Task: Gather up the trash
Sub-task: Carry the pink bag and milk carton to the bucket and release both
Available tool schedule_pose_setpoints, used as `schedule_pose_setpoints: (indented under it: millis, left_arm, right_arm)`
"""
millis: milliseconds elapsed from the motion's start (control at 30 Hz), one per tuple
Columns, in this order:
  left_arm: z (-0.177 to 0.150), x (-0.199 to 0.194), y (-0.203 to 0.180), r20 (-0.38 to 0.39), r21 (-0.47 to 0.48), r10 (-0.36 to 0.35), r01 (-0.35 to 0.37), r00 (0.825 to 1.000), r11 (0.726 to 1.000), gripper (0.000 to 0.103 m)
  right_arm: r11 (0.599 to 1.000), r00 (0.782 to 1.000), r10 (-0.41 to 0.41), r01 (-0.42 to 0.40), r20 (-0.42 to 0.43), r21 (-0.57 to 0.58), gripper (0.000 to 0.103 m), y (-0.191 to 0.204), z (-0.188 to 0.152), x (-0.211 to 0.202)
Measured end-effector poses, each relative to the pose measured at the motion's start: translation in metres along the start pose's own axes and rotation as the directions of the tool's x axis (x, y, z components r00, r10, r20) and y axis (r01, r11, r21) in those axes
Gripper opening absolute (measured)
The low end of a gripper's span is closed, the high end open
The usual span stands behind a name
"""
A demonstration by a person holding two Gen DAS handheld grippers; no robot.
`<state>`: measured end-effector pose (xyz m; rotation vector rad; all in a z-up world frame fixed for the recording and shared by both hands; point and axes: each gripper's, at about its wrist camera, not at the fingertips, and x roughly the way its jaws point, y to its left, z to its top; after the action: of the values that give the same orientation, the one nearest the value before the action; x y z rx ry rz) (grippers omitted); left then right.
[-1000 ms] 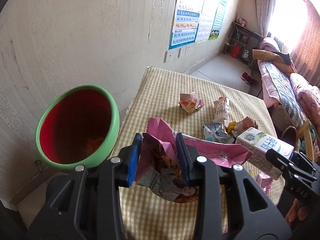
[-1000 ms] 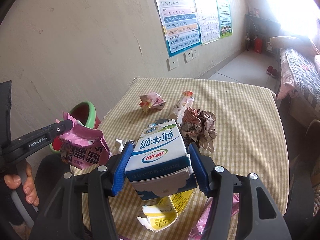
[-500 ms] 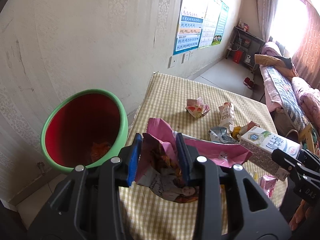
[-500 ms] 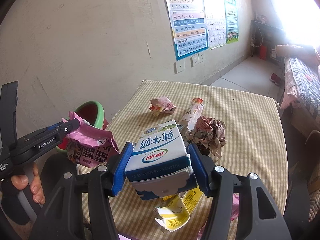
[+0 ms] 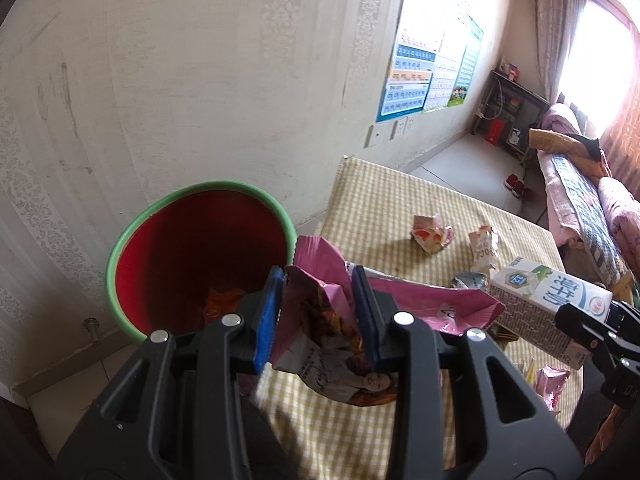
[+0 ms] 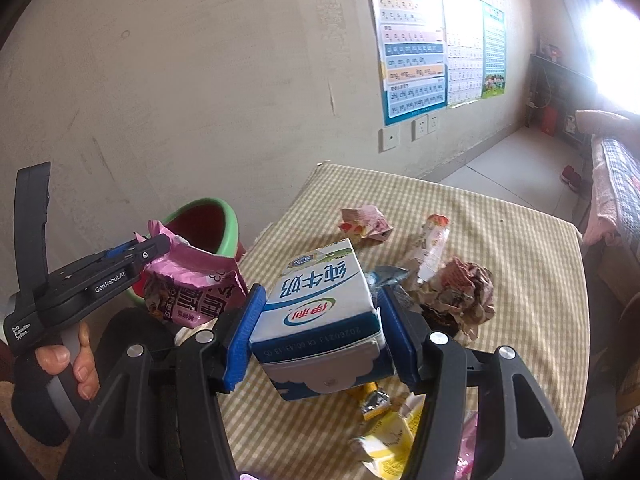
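Observation:
My left gripper (image 5: 318,312) is shut on a crumpled pink snack bag (image 5: 320,320) and holds it at the table's left edge, just right of a red bin with a green rim (image 5: 192,264). The bag (image 6: 188,288) and the bin (image 6: 204,228) also show in the right wrist view. My right gripper (image 6: 320,332) is shut on a blue and white milk carton (image 6: 320,308), held above the checked table (image 6: 520,280). The carton also shows in the left wrist view (image 5: 548,304).
Crumpled wrappers lie on the table: a pink and white one (image 6: 364,224), a tube-like packet (image 6: 432,244), a brown paper wad (image 6: 460,296), yellow scraps (image 6: 384,436) near the front. The bin stands on the floor against the wall. A bed (image 5: 580,200) is on the right.
My left gripper has carried the pink bag left, closer to the bin, which now looms larger. My right gripper has pulled back slightly with the carton still held.

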<state>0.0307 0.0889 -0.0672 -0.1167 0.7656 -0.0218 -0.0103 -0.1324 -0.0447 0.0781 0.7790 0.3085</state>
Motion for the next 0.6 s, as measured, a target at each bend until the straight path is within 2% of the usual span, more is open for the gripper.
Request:
schedule_pose_setpoints:
  millis: [167, 600]
  left_arm:
    - [0.002, -0.003, 0.015, 0.008, -0.028, 0.011, -0.01, 1.0, 1.0, 0.034]
    - [0.008, -0.003, 0.058, 0.034, -0.084, 0.105, -0.102, 0.994, 0.991, 0.034]
  right_arm:
    - [0.999, 1.0, 0.029, -0.029, -0.01, -0.037, 0.056, 0.019, 0.006, 0.012]
    - [0.989, 0.994, 0.093, -0.099, -0.059, -0.108, 0.056, 0.063, 0.009, 0.038]
